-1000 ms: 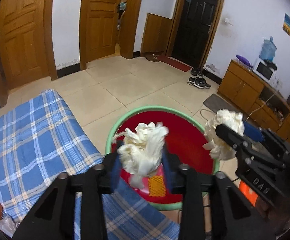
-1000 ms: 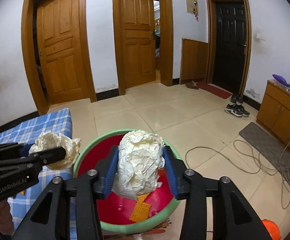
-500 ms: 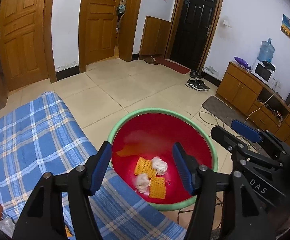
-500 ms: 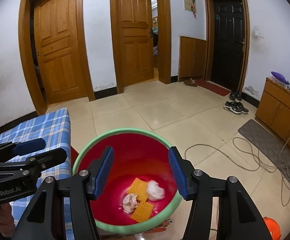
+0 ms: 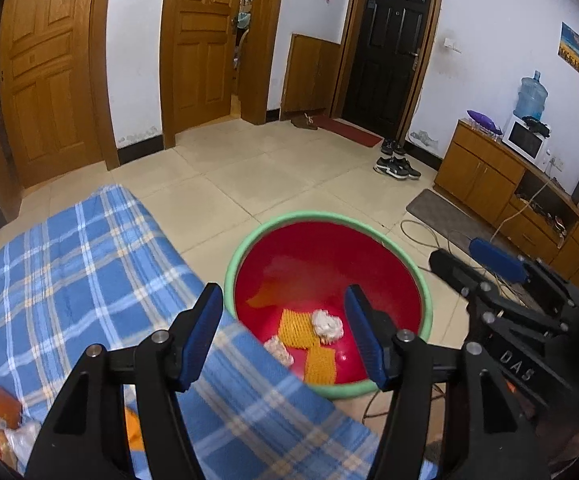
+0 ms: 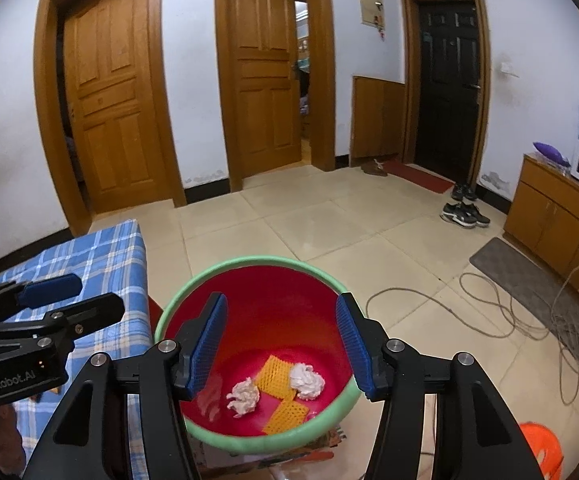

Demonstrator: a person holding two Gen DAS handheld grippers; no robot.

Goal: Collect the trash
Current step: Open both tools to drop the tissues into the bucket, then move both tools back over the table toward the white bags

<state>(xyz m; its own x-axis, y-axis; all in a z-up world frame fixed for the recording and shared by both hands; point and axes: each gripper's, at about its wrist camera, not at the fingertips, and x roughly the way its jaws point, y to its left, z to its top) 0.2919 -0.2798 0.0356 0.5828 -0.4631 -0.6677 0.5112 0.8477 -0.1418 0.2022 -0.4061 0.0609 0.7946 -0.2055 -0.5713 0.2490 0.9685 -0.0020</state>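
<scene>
Now both crumpled paper wads, clamped between the pads one second ago, lie at the bottom of the red basin (image 6: 289, 300). The left hand-held gripper (image 5: 285, 332) is released, its blue ribbed pads spread wide with nothing between them; it hovers over the near rim of the basin, above the edge of the blue plaid cloth (image 5: 89, 264). The right hand-held gripper (image 6: 279, 344) is likewise released and empty, held directly above the basin opening, angled downward.

Basin: round, smooth red plastic interior, pale green rolled rim (image 5: 329, 216), standing on the tiled floor (image 6: 329, 220) just beside the cloth-covered surface.

Contents: one white crumpled paper wad (image 6: 307, 380) and a second, slightly pinkish wad (image 6: 243, 396), both irregular and creased. Between them lies an orange foam net piece (image 6: 275, 372) with a diamond mesh texture; a second orange net piece (image 6: 285, 416) lies just in front, touching the first.

A coiled cable (image 6: 489, 304) lies on the floor to the right, well apart from the basin.
</scene>
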